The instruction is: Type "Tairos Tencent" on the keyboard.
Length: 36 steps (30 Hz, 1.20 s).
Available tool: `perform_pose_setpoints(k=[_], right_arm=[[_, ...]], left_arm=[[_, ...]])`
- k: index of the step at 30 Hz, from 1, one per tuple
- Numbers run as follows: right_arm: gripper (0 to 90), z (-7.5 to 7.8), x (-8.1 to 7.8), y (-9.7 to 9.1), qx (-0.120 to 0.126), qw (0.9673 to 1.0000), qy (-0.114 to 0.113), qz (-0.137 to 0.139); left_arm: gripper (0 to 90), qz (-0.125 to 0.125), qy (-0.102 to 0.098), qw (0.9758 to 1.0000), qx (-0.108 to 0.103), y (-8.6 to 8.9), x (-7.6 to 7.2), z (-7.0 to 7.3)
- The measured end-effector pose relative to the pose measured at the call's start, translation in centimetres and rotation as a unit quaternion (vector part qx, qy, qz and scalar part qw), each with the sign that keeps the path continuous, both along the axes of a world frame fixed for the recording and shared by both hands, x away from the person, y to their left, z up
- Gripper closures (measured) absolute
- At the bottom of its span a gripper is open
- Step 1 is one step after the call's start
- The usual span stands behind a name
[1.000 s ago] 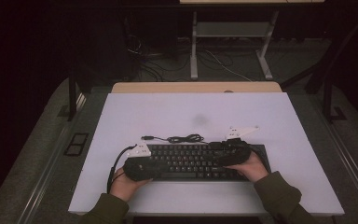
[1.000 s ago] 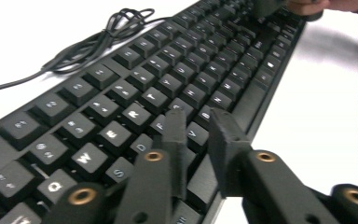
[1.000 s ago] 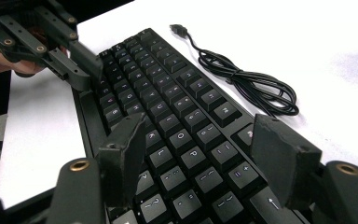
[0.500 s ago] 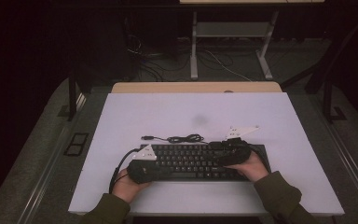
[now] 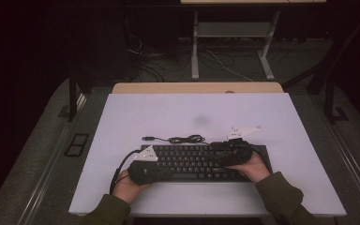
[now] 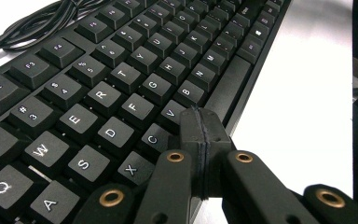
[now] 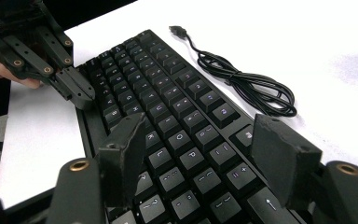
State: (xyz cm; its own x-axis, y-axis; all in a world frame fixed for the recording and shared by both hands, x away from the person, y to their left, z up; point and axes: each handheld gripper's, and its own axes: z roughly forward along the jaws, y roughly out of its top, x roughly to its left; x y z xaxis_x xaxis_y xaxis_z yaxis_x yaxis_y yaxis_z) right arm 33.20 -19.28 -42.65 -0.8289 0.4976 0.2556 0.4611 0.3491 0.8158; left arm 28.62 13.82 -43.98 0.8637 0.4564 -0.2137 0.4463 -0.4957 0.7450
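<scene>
A black keyboard (image 5: 192,161) lies near the front of the white table (image 5: 168,112), and its coiled USB cable (image 5: 183,139) rests just behind it. My left gripper (image 5: 166,172) sits over the keyboard's left front part. In the left gripper view it (image 6: 200,116) is shut with the jaws pressed flat together, empty, tips just above the keys (image 6: 121,79) beside the space bar. My right gripper (image 5: 214,152) hovers over the keyboard's right end. In the right gripper view it (image 7: 198,128) is open, its pads (image 7: 126,140) spread above the keys (image 7: 168,121) with nothing between them.
The cable (image 7: 247,84) ends in a loose plug (image 7: 177,30) on the bare tabletop. A wooden strip (image 5: 192,87) borders the table's far edge. Behind it stand a metal desk frame (image 5: 194,47) and floor cables. White surface lies free behind and beside the keyboard.
The left gripper has tilted slightly over the keyboard's left end. The keyboard, the cable and the right gripper stay where they were.
</scene>
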Motion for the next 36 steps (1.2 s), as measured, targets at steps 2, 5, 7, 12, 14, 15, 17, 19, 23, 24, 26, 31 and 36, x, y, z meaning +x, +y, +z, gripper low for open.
perform_pose_setpoints(k=[2, 5, 7, 12, 14, 15, 17, 19, 23, 24, 26, 31, 36], right_arm=[[35.2, 0.0, 0.0, 0.0, 0.000, 1.0000, 0.001, 0.000], [35.2, 0.0, 0.0, 0.1, -0.001, 1.0000, 0.000, 0.001], [35.2, 0.0, -0.1, 0.1, 0.001, 1.0000, 0.001, 0.001], [35.8, 0.2, -0.2, 0.1, 0.002, 1.0000, -0.001, 0.002], [36.3, 0.3, -0.2, 0.1, 0.004, 1.0000, 0.001, 0.002], [36.7, 0.3, -0.3, 0.0, 0.004, 1.0000, 0.000, 0.004], [37.6, 0.4, -0.3, 0.0, 0.003, 1.0000, -0.001, 0.009], [38.5, 0.4, -0.3, 0.0, 0.003, 0.9999, -0.002, 0.012], [43.2, 0.4, -0.6, -0.1, 0.002, 0.9999, 0.000, 0.014], [45.3, 0.5, -0.7, -0.2, 0.000, 0.9999, 0.001, 0.013], [47.9, 0.5, -0.9, -0.4, -0.002, 0.9998, -0.005, 0.017], [55.8, 0.6, -1.2, -0.9, -0.008, 0.9998, -0.008, 0.016], [63.2, 0.6, -1.4, -1.3, -0.013, 0.9998, -0.008, 0.016]], left_arm=[[88.9, 0.000, 0.000, 1.0000, -0.005, 0.0, 0.0, 0.1], [87.9, 0.000, -0.002, 0.9999, -0.012, 0.1, 0.1, 0.3], [85.7, 0.001, -0.004, 0.9999, -0.016, 0.1, 0.1, 0.4], [74.6, 0.004, -0.003, 0.9997, -0.023, 0.1, 0.2, 0.6], [69.6, 0.008, -0.004, 0.9996, -0.028, 0.2, 0.3, 0.7], [66.9, 0.009, -0.007, 0.9994, -0.031, 0.2, 0.4, 0.8], [61.1, 0.014, -0.007, 0.9990, -0.041, 0.3, 0.5, 0.9], [55.6, 0.017, -0.009, 0.9991, -0.039, 0.2, 0.5, 0.9], [46.9, 0.023, -0.015, 0.9989, -0.037, 0.2, 0.6, 0.9], [44.9, 0.025, -0.017, 0.9988, -0.037, 0.2, 0.6, 0.9], [41.3, 0.030, -0.020, 0.9985, -0.042, 0.3, 0.7, 0.9], [33.8, 0.039, -0.022, 0.9981, -0.043, 0.2, 0.8, 0.8], [29.8, 0.038, -0.025, 0.9981, -0.042, 0.1, 0.8, 0.7]])
